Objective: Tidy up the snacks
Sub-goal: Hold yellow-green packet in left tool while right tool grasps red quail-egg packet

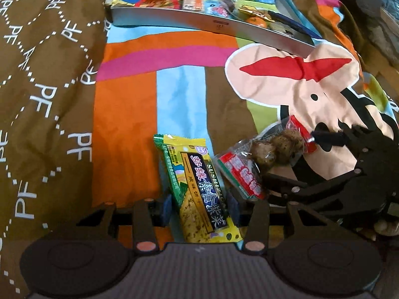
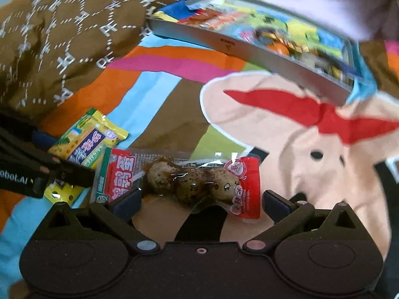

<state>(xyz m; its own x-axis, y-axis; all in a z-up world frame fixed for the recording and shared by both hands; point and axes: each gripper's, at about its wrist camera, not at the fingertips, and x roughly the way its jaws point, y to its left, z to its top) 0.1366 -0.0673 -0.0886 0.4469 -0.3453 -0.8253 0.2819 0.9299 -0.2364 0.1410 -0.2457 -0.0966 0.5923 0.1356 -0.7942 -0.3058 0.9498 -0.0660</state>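
Two snack packets lie on the bedspread (image 1: 129,104): one yellow cracker packet (image 1: 197,186) and one red egg packet (image 1: 261,159). One tray (image 1: 199,22) holds several more snacks, too jumbled to count.

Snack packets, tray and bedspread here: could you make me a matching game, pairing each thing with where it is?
Things:
1. yellow-green cracker packet
2. clear red-ended packet of brown eggs
3. shallow grey metal tray
4. brown blanket with white letters

Places:
A. between the right gripper's fingers
B. far end, holding snacks
C. between the left gripper's fingers
D. left side

Pairs: 1-C, 2-A, 3-B, 4-D
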